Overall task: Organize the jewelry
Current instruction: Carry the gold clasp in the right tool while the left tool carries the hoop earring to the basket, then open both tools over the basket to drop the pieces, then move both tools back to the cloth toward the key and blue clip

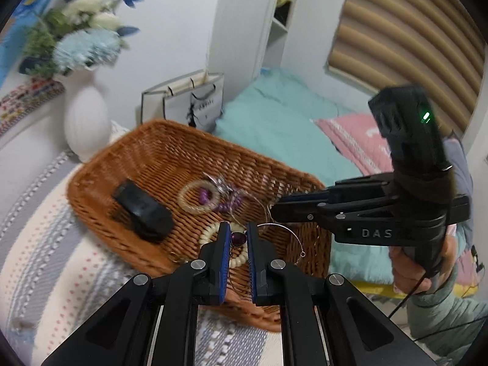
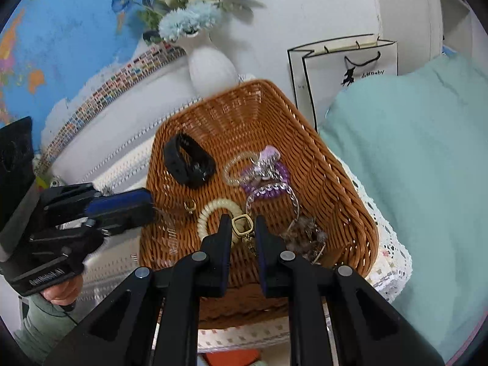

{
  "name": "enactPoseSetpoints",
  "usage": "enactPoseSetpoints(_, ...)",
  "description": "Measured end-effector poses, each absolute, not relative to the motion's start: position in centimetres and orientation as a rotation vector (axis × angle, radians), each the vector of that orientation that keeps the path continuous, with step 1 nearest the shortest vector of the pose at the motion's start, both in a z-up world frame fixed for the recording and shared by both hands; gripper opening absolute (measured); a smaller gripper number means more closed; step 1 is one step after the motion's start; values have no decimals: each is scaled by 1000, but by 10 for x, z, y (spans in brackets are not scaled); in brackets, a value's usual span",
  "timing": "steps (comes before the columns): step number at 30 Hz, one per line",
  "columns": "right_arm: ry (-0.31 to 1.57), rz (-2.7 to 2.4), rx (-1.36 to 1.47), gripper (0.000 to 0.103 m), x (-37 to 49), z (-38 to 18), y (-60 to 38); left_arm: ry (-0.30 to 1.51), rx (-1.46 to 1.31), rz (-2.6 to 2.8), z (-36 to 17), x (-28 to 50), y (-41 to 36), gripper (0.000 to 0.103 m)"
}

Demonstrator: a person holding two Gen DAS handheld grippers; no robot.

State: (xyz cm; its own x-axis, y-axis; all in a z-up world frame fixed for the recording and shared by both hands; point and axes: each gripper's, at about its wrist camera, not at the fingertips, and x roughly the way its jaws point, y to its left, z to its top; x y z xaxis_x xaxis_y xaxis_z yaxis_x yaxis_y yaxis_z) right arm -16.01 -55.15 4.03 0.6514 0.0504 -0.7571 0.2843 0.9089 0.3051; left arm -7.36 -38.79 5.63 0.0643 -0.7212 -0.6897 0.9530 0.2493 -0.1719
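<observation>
Left gripper (image 1: 234, 235): nearly closed, a purple stone pendant (image 1: 238, 238) between the tips; grip uncertain.
Right gripper (image 2: 241, 225): narrow, a gold square ring (image 2: 242, 224) between the tips; grip uncertain.
Wicker basket (image 2: 335, 183): holds black band (image 2: 189, 161), cream coil bracelet (image 2: 210, 210), purple coil (image 2: 268, 180).

The left tongs (image 1: 234, 238) hide part of the cream bead bracelet (image 1: 210, 231) behind them. The flowers (image 1: 82, 36) far beyond are motion-blurred. Right of the right tongs (image 2: 241, 228), a dark tangle (image 2: 302, 235) stays unidentifiable.
</observation>
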Motion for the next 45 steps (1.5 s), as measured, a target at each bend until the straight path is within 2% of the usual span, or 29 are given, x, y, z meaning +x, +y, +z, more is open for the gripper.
enactPoseSetpoints(9, 902, -125, 417, 17, -150, 26, -557, 809, 453, -1282, 30, -76, -412, 11)
enactPoseSetpoints(19, 909, -120, 455, 19, -151, 26, -560, 777, 478, -1262, 28, -80, -411, 11)
enactPoseSetpoints(21, 908, -103, 491, 25, -152, 27, -562, 788, 462, -1274, 30, -79, -406, 16)
enactPoseSetpoints(23, 902, -94, 522, 36, -152, 28, -564, 796, 436, -1290, 35, -78, -399, 31)
enactPoseSetpoints(25, 891, -104, 529, 40, -154, 31, -563, 776, 409, -1292, 41, -78, -389, 40)
enactPoseSetpoints(37, 851, -59, 401, 40, -139, 63, -506, 678, 274, -1200, 80, -62, -303, 41)
enactPoseSetpoints(45, 851, 24, 299, 40, -110, 80, -446, 679, 23, -1063, 96, -4, -198, 41)
